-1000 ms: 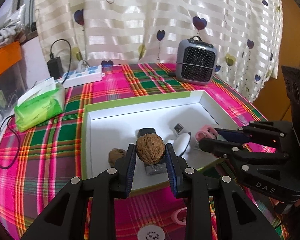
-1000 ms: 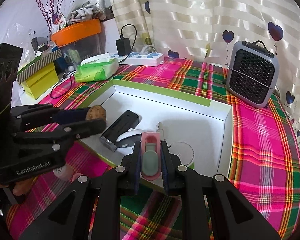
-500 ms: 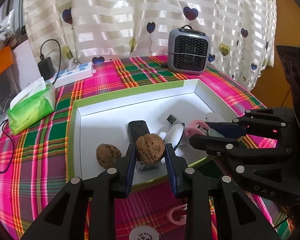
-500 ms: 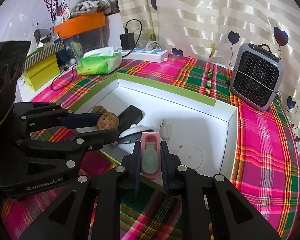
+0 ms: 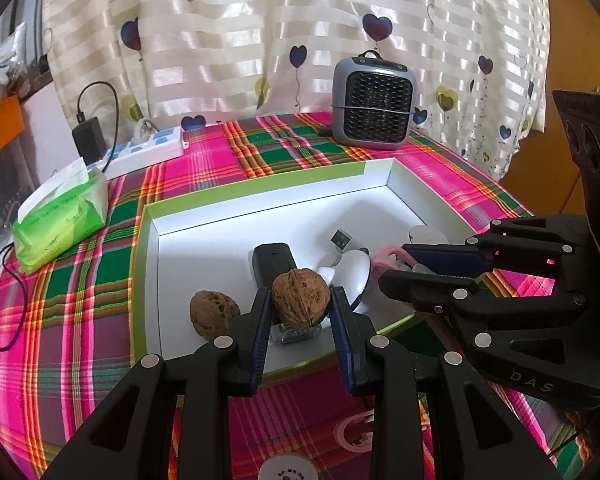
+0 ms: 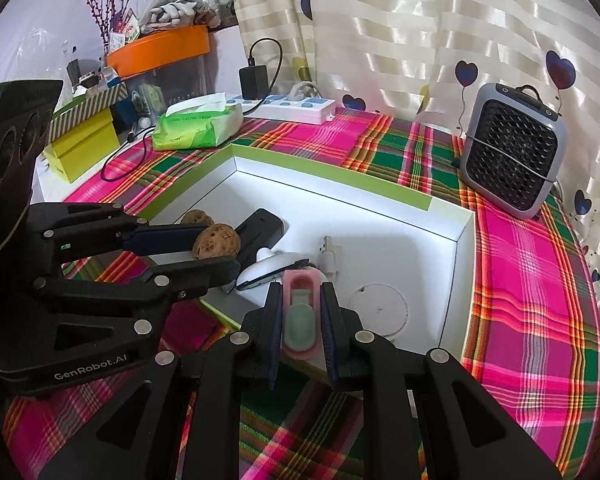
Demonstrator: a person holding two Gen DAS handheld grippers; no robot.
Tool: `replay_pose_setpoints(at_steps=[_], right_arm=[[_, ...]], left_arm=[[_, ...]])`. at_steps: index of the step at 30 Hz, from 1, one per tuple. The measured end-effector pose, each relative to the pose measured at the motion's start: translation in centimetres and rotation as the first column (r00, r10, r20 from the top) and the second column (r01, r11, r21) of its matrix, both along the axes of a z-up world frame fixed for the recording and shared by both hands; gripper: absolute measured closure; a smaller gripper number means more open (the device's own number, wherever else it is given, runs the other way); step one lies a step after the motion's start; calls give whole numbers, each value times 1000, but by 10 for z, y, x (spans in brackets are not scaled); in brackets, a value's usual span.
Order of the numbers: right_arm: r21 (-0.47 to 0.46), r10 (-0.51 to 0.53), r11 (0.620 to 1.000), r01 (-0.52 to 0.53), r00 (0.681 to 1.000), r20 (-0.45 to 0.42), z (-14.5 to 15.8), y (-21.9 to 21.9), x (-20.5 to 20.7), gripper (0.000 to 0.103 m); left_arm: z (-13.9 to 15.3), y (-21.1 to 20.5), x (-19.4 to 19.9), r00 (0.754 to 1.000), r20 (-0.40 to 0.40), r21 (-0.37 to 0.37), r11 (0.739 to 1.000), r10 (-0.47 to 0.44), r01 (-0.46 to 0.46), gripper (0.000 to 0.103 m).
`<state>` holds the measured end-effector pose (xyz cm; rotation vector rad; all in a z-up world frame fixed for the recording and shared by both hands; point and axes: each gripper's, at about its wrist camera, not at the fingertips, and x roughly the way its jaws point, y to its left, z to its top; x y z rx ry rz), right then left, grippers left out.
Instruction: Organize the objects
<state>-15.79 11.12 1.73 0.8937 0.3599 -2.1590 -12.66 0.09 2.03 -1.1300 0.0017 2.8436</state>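
Plaid table: walnut [image 5: 300, 297] clamped between left gripper [image 5: 300, 312] pads.

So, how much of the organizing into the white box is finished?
Done: one walnut, a black device and a white mouse lie in the white box. In hand: the left gripper holds a second walnut, the right gripper a pink case, both above the box. Left: releasing them.

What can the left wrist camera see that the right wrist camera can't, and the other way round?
Only the left wrist view shows the pink ring on the plaid cloth short of the box. Only the right wrist view shows the orange tub and yellow-green boxes. Both show the white green-rimmed box, the left gripper shut on a brown walnut, and the right gripper shut on a pink-and-mint clip.
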Motion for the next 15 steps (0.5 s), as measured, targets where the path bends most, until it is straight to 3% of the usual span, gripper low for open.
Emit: replay_pose_setpoints(at_steps=[9,11,15], right_arm=[[-12,-6,1000,6,1000,-30,5,3,6,79],[-16,-9,1000,9,999,-30,5,4,6,70],[-23,-12,1000,11,999,-33,6,5,7,66]], left_arm=[[3,1,3,1000,-16,10,1000,-5,5,69],[4,1,3,1000,-15,18,1000,-5,5,68],[4,-1,4,1000,-15,24,1000,0,0,68]])
